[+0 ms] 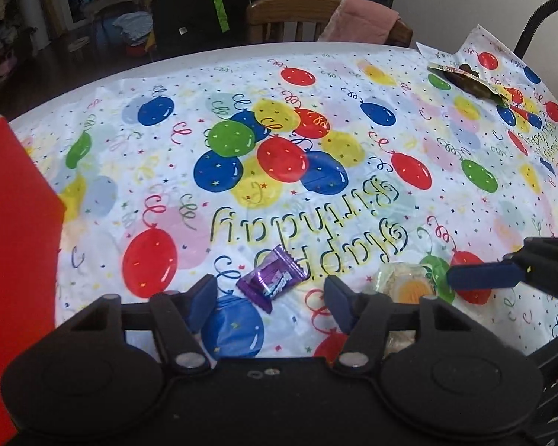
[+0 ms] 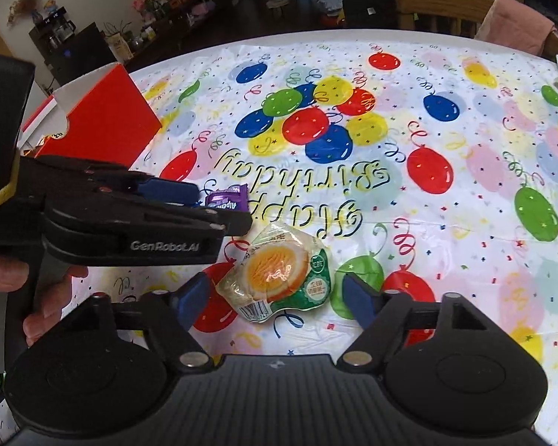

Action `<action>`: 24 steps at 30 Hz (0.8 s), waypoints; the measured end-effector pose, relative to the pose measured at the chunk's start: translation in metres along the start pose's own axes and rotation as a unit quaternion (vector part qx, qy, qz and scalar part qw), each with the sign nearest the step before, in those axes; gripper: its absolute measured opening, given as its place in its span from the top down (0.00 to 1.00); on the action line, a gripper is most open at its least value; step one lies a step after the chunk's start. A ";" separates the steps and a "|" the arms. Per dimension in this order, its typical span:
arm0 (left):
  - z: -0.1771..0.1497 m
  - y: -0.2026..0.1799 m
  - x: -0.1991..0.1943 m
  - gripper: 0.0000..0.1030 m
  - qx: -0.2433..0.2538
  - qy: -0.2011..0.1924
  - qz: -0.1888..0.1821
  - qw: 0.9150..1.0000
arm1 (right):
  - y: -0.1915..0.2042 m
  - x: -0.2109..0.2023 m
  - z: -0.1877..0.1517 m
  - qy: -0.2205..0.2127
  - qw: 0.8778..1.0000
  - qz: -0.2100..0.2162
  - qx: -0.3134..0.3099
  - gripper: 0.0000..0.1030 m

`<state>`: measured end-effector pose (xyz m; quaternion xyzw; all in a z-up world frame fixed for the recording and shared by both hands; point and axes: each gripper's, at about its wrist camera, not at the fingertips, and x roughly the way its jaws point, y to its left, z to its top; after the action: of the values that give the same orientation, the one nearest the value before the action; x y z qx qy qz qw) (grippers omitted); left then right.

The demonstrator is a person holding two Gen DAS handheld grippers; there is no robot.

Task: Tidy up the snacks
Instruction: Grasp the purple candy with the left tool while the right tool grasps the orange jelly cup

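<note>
Straddling the purple candy (image 1: 273, 278) and egg packet (image 2: 279, 273) untouched, both tongs gape over "Happy Birthday" tablecloth (image 2: 446, 119); left tongs (image 1: 269, 297) read "GenRobot.AI".

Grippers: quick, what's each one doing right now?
Left gripper: open, straddling the purple candy, not gripping.
Right gripper: open around the egg packet, not gripping.

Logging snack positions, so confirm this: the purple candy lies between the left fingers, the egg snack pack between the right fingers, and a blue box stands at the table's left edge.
Wrong on one point: the box is red, not blue, as the right wrist view shows. The purple candy and egg snack pack lie as stated.
</note>
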<state>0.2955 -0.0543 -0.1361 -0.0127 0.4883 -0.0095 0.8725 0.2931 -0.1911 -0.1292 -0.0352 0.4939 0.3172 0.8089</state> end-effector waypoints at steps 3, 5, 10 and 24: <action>0.001 0.000 0.005 0.49 -0.001 0.003 0.000 1.000 | 0.002 0.003 0.000 0.001 1.000 -0.001 -0.002 0.31; 0.001 -0.001 0.005 0.51 0.000 0.000 0.003 1.000 | 0.004 0.003 0.000 -0.002 1.000 -0.004 -0.006 0.32; 0.001 -0.007 0.006 0.68 0.017 -0.006 0.013 1.000 | 0.008 0.004 0.000 -0.004 1.000 -0.007 -0.012 0.34; -0.009 0.000 -0.007 0.79 -0.006 -0.010 0.013 1.000 | 0.015 -0.014 -0.009 -0.028 1.000 -0.005 -0.005 0.45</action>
<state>0.2842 -0.0542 -0.1346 -0.0118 0.4800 0.0046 0.8772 0.2731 -0.1893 -0.1186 -0.0328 0.4691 0.3166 0.8238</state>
